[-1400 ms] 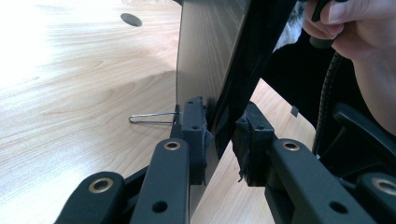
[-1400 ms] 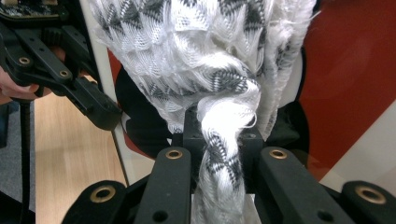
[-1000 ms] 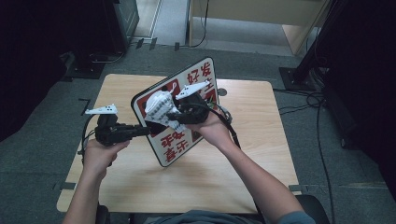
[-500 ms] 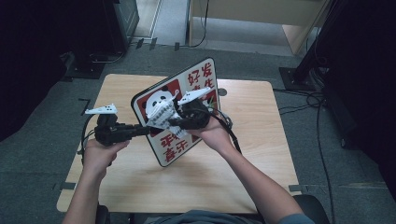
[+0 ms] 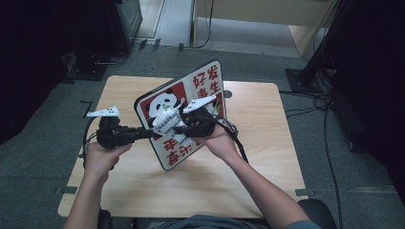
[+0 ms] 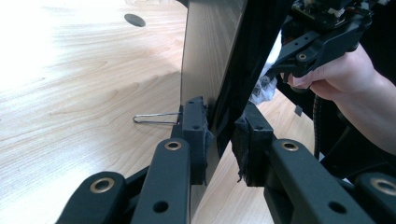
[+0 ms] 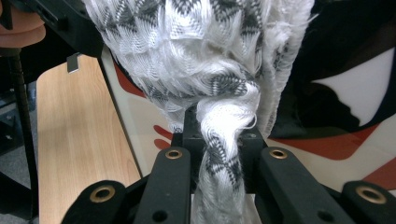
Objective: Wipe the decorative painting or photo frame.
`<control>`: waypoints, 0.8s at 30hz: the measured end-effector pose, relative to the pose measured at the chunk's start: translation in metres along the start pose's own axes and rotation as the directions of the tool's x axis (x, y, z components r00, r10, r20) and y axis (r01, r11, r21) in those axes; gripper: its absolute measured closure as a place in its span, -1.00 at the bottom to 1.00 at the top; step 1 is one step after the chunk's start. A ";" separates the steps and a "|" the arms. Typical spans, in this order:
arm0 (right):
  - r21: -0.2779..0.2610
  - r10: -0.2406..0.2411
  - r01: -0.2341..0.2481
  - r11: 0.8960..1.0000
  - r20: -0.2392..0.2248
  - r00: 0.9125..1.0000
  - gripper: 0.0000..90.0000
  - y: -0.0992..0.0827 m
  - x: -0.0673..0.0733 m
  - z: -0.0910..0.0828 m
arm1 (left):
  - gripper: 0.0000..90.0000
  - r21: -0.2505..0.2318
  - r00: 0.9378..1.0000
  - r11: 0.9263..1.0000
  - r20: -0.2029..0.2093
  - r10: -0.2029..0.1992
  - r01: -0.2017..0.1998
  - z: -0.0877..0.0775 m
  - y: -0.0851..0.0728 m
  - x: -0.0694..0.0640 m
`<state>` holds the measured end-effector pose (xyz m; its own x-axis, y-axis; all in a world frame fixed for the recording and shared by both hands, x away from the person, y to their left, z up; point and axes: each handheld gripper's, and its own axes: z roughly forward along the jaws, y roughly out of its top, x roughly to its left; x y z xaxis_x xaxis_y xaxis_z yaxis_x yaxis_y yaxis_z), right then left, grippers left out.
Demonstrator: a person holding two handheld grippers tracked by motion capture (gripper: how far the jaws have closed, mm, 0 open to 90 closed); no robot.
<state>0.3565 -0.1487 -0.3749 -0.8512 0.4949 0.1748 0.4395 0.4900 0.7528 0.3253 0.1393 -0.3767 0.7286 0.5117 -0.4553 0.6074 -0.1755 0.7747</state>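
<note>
Wiping the rectangular red-and-white panda sign board (image 5: 191, 95), my right gripper (image 5: 177, 129) fingers pinch a white-and-grey knitted cloth (image 7: 205, 56) against it; my left gripper (image 6: 222, 140) fingers clamp its edge, steadying it upright.

A light wooden table (image 5: 267, 157) — grey carpet floor (image 5: 43, 162) around it.
</note>
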 end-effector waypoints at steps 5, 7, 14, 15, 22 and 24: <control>0.007 0.008 -0.008 1.000 -0.005 1.000 0.78 -0.006 0.001 0.003 | 0.70 0.001 1.000 1.000 0.000 0.000 0.000 0.000 0.000 0.000; 0.009 0.007 -0.007 1.000 -0.005 1.000 0.78 -0.007 0.000 0.004 | 0.70 0.001 1.000 1.000 0.000 0.000 0.000 0.000 0.000 0.000; 0.022 0.012 -0.012 1.000 -0.011 1.000 0.77 -0.020 -0.001 0.011 | 0.70 0.001 1.000 1.000 0.000 0.001 -0.001 0.000 0.000 0.000; 0.022 0.018 -0.017 1.000 -0.012 1.000 0.77 -0.022 -0.001 0.012 | 0.70 0.001 1.000 1.000 0.000 0.000 0.000 0.000 0.000 0.000; 0.036 0.026 -0.026 0.999 -0.013 1.000 0.78 -0.036 -0.002 0.019 | 0.70 0.000 1.000 1.000 -0.001 -0.003 0.003 0.000 0.000 -0.001; 0.038 0.032 -0.032 0.999 -0.014 0.999 0.78 -0.039 -0.002 0.020 | 0.70 0.000 1.000 1.000 -0.002 -0.003 0.003 0.000 0.000 0.000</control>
<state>0.3465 -0.1544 -0.4173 -0.8405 0.5004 0.2076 0.4767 0.5009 0.7224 0.3250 0.1391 -0.3766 0.7263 0.5135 -0.4571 0.6097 -0.1740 0.7733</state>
